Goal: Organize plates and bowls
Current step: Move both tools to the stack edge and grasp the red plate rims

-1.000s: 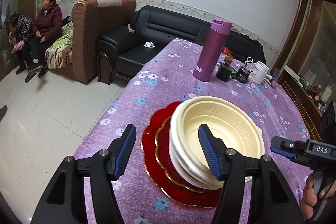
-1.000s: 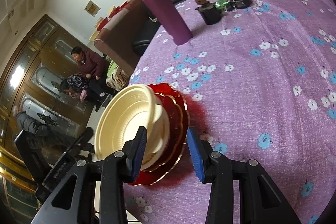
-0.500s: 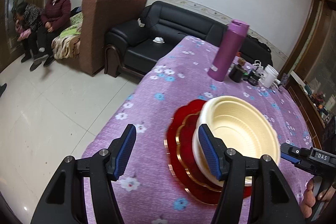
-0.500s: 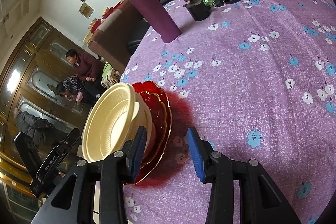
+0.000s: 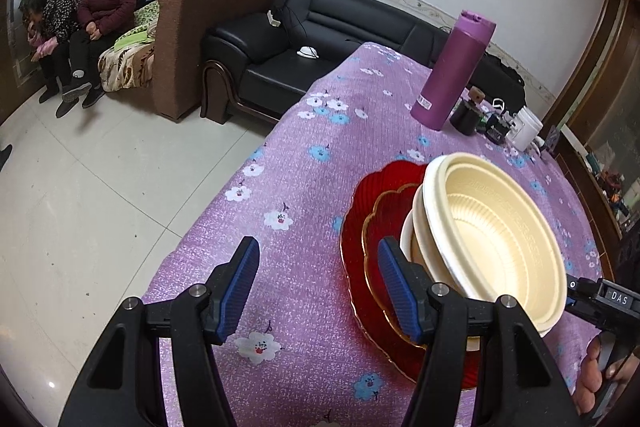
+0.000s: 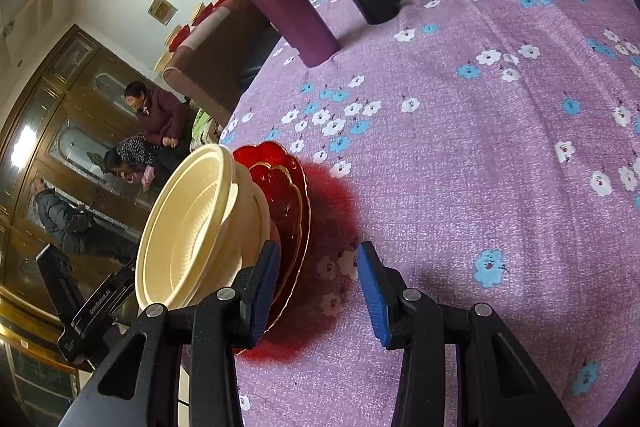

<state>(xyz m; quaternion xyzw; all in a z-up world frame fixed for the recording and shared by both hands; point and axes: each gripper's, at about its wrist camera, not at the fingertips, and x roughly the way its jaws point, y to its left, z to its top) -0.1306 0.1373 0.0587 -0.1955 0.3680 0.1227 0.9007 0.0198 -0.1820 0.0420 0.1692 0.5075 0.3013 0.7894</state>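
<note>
Nested cream bowls (image 5: 496,227) sit on stacked red plates (image 5: 376,227) with gold rims, on the purple flowered tablecloth (image 5: 312,163). My left gripper (image 5: 316,287) is open and empty, just left of the stack, its right finger in front of the plates' edge. In the right wrist view the bowls (image 6: 192,223) and red plates (image 6: 288,195) sit left of my open, empty right gripper (image 6: 316,287); its left finger overlaps the plates' near rim. The right gripper's body also shows in the left wrist view (image 5: 600,303).
A purple flask (image 5: 452,71), a dark jar (image 5: 466,113), small gadgets and a white cup (image 5: 526,129) stand at the table's far end. The table's left edge drops to tiled floor (image 5: 80,207). Sofas and seated people are beyond.
Both grippers have pulled back from the stack: the left one moved left and away, so the bowls are now to its right; the right one backed off rightward. Both stay open.
</note>
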